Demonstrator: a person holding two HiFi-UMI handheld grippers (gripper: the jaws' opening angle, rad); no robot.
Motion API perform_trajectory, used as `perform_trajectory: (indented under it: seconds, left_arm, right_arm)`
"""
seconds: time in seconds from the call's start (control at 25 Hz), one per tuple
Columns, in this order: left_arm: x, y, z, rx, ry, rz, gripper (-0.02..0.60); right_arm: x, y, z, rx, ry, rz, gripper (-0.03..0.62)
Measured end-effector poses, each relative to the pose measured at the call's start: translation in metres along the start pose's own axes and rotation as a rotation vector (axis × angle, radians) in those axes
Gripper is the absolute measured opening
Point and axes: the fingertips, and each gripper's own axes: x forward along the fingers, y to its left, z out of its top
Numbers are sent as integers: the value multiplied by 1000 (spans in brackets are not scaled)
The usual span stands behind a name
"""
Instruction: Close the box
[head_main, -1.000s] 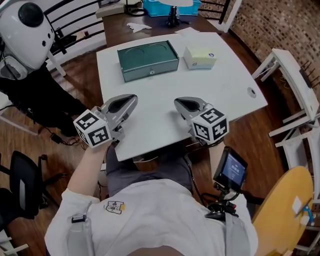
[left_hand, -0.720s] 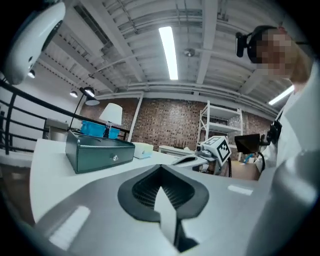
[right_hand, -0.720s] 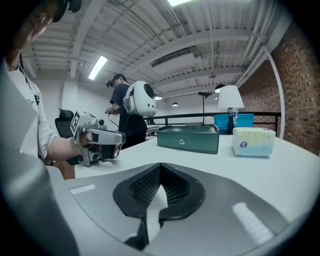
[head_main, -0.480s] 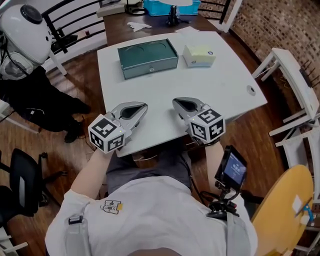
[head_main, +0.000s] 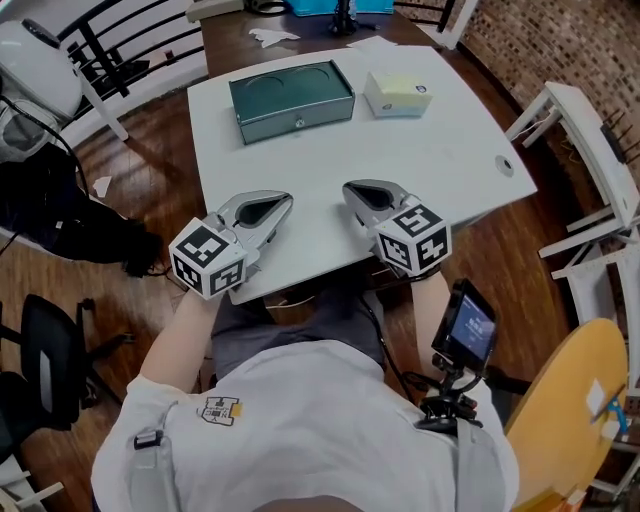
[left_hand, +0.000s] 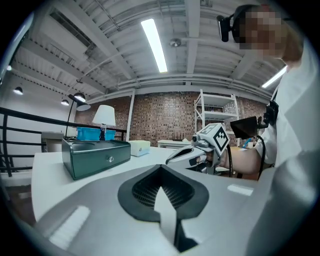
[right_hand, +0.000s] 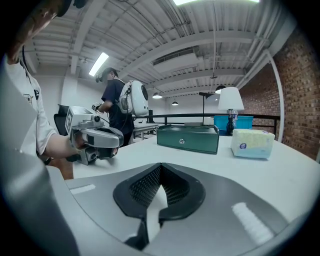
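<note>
Fingers pressed together, pinching nothing, on both the left gripper and the right gripper at the near edge of the white counter. The dark green metal box sits well apart at the far side, its lid seemingly already down. A hard push could skid it into the pale yellow tissue pack nearby.

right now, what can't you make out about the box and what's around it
- Green box: its back and any hinge are hidden behind its own body in all views. Whether the front lock is latched is too small to tell.
- Tissue pack: label print too small in every view.
- Lamp: cut off by the top edge in the head view.
- Small screen at the person's waist: head view, content too small.
</note>
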Motion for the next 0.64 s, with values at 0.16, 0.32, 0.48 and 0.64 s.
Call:
perform_trajectory:
  seconds: [0.16,0.32,0.48,0.64]
  left_arm:
    - [1,1,1,1,-2,4,-2]
    - [2,1,3,1,-4,5,-2]
    - [1,0,2,-1,-2,4,-2]
    - [1,-1,2,0,-2,5,-2]
  right_arm:
    - [1,-1,1,-3,1,1,-2]
    - [0,-1,2,-5,1,0,-2]
    - [-1,0,2,0,2,1,-2]
    - [-2,0,1,-1,2,0,-2]
